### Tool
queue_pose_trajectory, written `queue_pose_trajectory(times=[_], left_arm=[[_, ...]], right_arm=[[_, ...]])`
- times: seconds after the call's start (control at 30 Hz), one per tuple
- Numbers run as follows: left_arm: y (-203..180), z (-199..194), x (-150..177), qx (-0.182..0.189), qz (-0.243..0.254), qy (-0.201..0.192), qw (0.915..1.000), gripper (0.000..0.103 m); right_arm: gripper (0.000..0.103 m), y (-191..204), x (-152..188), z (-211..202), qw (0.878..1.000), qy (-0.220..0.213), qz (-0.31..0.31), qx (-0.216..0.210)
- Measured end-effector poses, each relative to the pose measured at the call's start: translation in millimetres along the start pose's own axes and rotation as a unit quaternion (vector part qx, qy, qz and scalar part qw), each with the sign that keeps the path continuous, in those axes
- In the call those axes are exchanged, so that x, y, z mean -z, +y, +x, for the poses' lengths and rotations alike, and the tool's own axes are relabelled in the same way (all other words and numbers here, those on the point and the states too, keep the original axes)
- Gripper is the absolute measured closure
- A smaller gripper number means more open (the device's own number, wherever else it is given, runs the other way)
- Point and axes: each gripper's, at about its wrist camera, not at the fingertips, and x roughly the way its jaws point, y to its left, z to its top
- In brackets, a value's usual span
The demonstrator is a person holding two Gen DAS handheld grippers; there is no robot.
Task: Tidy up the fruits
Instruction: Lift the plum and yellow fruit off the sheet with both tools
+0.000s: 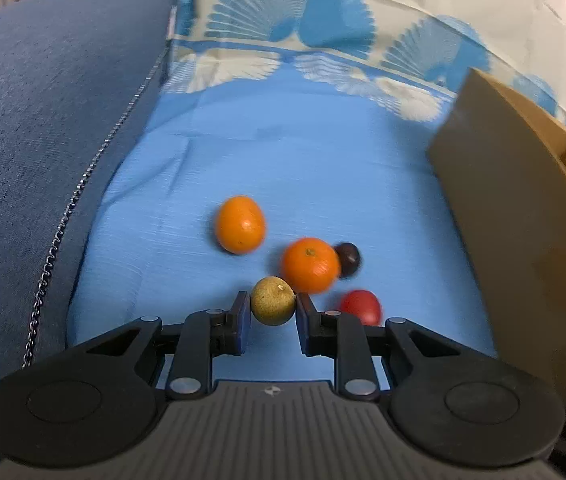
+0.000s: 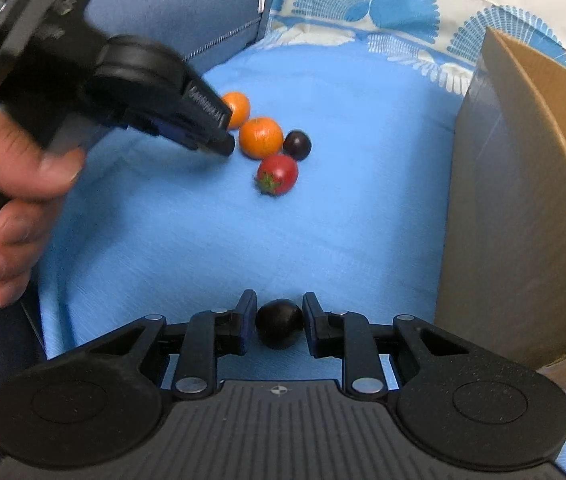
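My left gripper (image 1: 273, 301) is shut on a small yellow-green round fruit (image 1: 273, 306), its blue pads touching both sides just above the blue cloth (image 1: 283, 152). Beyond it lie two oranges (image 1: 239, 225) (image 1: 310, 265), a dark plum (image 1: 348, 259) and a red fruit (image 1: 361, 306). My right gripper (image 2: 279, 309) is shut on another dark plum (image 2: 279, 323) low over the cloth. The right wrist view shows the left gripper (image 2: 219, 140) in a person's hand (image 2: 23, 184); it hides the yellow-green fruit and part of the far orange (image 2: 237, 108).
An open cardboard box (image 2: 515, 220) stands on the right, its wall close to my right gripper. A blue sofa cushion (image 1: 43, 140) with a chain-like trim rises on the left. A patterned blue-and-white cloth (image 1: 303, 20) runs along the back.
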Motion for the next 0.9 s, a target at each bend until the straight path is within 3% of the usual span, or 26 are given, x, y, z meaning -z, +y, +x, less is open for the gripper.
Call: queue_pose_trajectory(times=[0.2, 0.4, 0.63, 0.9], left_arm=[[-7.2, -15.6, 9.9, 0.038, 0.05, 0.059, 0.9963, 0.077], [-7.3, -26.4, 25.9, 0.064, 0.039, 0.098, 0.9924, 0.077], [-21.2, -12.3, 32.2, 0.039, 0.058, 0.135, 0.9883, 0.077], [-21.0, -7.9, 32.5, 0.039, 0.059, 0.141, 0.9875, 0.077]], right_arm=[[0.077, -5.7, 0.1, -4.4, 1.0, 0.004, 0.013, -0.007], [0.077, -3.5, 3.0, -1.6, 1.0, 0.019, 0.005, -0.006], [0.077, -4.3, 4.8, 4.3, 0.999, 0.034, 0.008, 0.0], [0.077, -7.1, 5.2, 4.0, 0.999, 0.033, 0.008, -0.005]])
